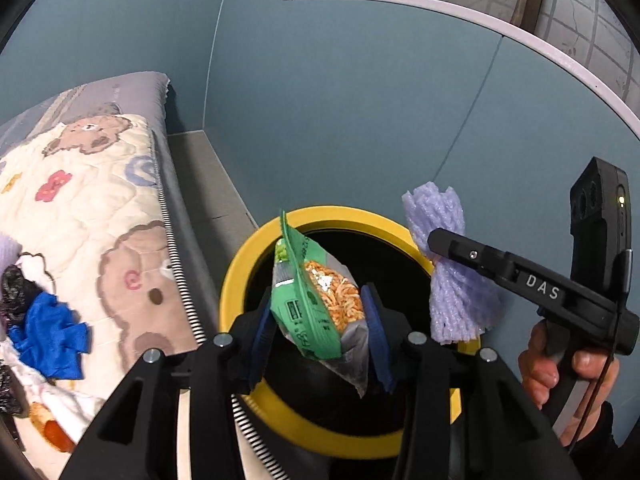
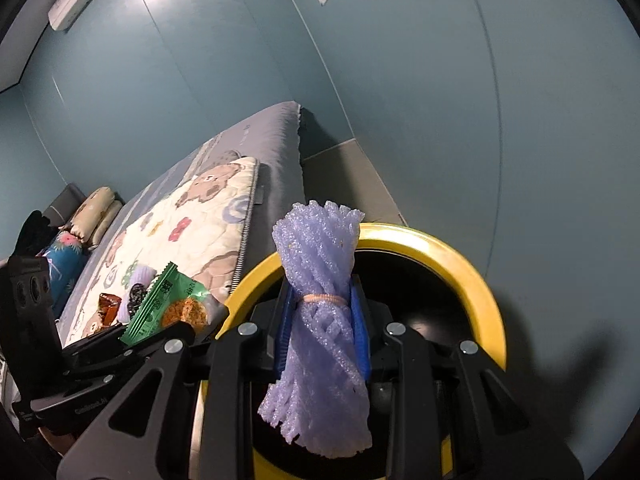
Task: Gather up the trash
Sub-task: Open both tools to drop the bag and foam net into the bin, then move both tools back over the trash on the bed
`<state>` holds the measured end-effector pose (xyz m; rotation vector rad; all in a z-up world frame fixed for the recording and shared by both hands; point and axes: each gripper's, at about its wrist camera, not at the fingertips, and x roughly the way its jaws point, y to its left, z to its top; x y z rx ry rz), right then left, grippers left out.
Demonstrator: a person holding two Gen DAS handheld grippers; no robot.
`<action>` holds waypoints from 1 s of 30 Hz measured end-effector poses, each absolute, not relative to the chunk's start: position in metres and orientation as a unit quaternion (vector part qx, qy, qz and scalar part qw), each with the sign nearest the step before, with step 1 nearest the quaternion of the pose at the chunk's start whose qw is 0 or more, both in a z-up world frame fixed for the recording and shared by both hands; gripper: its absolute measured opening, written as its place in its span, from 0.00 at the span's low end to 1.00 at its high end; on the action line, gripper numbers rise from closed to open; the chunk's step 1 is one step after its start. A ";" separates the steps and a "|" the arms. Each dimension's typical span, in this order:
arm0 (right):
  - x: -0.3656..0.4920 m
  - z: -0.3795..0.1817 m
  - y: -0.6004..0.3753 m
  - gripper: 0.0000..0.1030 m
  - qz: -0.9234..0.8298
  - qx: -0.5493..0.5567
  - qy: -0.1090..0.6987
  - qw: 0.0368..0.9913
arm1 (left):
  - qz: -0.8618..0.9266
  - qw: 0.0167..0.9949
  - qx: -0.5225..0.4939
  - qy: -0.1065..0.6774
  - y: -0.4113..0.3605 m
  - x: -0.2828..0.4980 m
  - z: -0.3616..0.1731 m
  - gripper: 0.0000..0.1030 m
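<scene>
Yellow-rimmed bin [image 1: 240,276], snack packet [image 1: 320,304] and foam netting [image 2: 320,320] held above

Left wrist view: mounted just behind the left tool [image 1: 320,320], facing forward and down into the yellow-rimmed bin [image 1: 240,276], very close above it, bed [image 1: 100,200] at left, right tool [image 1: 440,240] at right edge. Right wrist view: same setup behind the right tool [image 2: 320,336], close over the bin [image 2: 480,280]. Shared: bin rim, bed, blue wall [image 2: 400,80], each other's tool.
</scene>
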<state>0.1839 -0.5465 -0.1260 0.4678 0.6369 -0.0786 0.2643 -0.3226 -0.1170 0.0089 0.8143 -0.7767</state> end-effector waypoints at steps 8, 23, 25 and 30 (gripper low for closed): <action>0.171 -0.128 -0.556 0.43 -0.079 0.230 0.301 0.922 | -0.357 0.850 -0.007 0.387 -0.326 0.266 -0.116 0.70; 0.138 -0.112 -0.532 0.66 -0.066 0.241 0.282 0.926 | -0.284 0.892 -0.006 0.351 -0.263 0.255 -0.090 0.92; 0.134 -0.107 -0.521 0.66 -0.059 0.233 0.279 0.930 | -0.275 0.896 -0.005 0.348 -0.251 0.254 -0.087 0.92; 0.129 -0.088 -0.491 0.68 -0.032 0.216 0.271 0.938 | -0.243 0.911 -0.001 0.334 -0.214 0.248 -0.076 0.92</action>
